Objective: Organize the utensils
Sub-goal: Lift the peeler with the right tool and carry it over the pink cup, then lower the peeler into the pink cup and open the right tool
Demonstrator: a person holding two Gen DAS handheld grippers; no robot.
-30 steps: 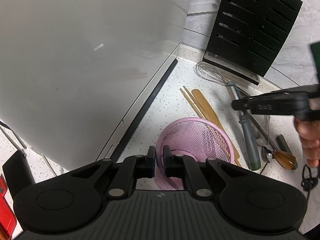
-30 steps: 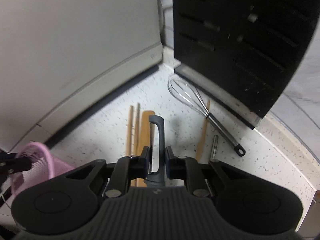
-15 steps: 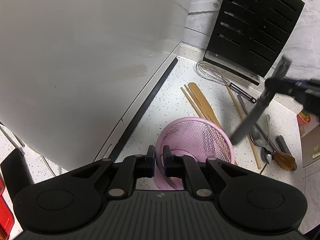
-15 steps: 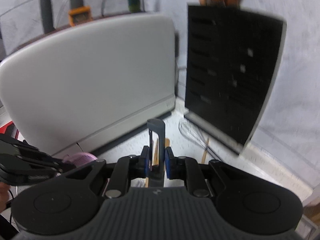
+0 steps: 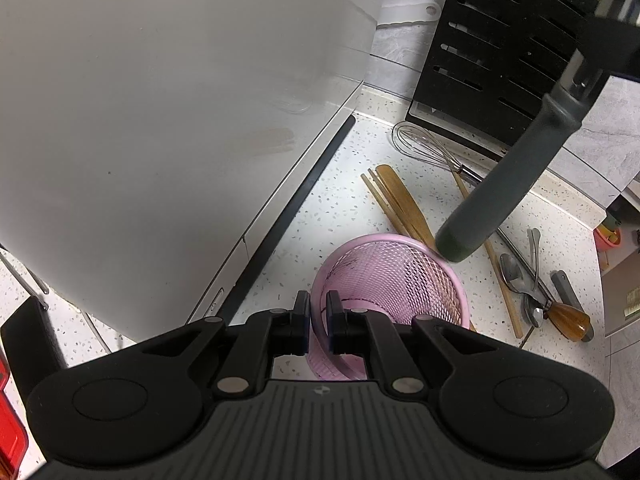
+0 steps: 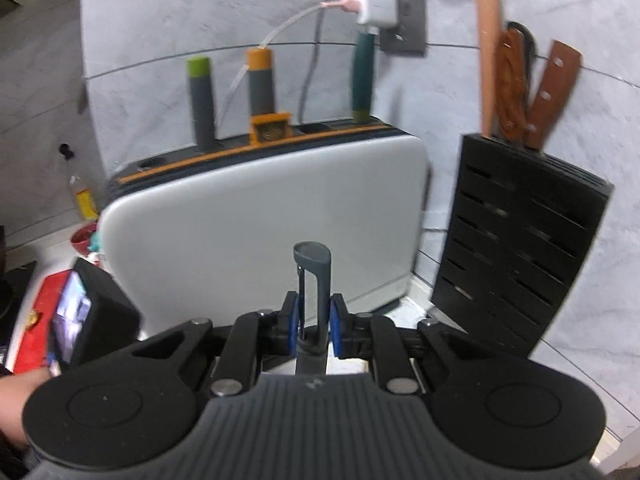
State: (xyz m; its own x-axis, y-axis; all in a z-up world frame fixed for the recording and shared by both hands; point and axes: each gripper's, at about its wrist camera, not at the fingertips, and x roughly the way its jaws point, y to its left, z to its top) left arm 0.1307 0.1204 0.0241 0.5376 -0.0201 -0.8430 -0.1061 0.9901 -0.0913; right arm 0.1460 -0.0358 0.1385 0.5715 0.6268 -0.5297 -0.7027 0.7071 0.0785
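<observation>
A pink mesh cup [image 5: 392, 280] stands on the speckled counter. My left gripper [image 5: 318, 312] is shut on its near rim. My right gripper [image 6: 314, 324] is shut on a grey peeler [image 6: 316, 276], pinching it just below the blade end. In the left wrist view the peeler [image 5: 508, 184] hangs tilted, its dark handle tip just above the cup's far right rim, and the right gripper [image 5: 612, 40] shows at the top right corner. More utensils lie on the counter: a whisk [image 5: 424, 148], a wooden spatula with chopsticks [image 5: 400, 200] and spoons [image 5: 516, 276].
A large white appliance [image 5: 160, 120] fills the left side, with several handles standing in its top slots. A black knife block [image 5: 504, 52] leans at the back right, knives in it. A brown-handled tool [image 5: 568, 320] lies near the counter's right edge.
My right gripper has lifted the peeler off the counter and carried it up and toward the cup, tilting upward. My left gripper has stayed on the cup's rim.
</observation>
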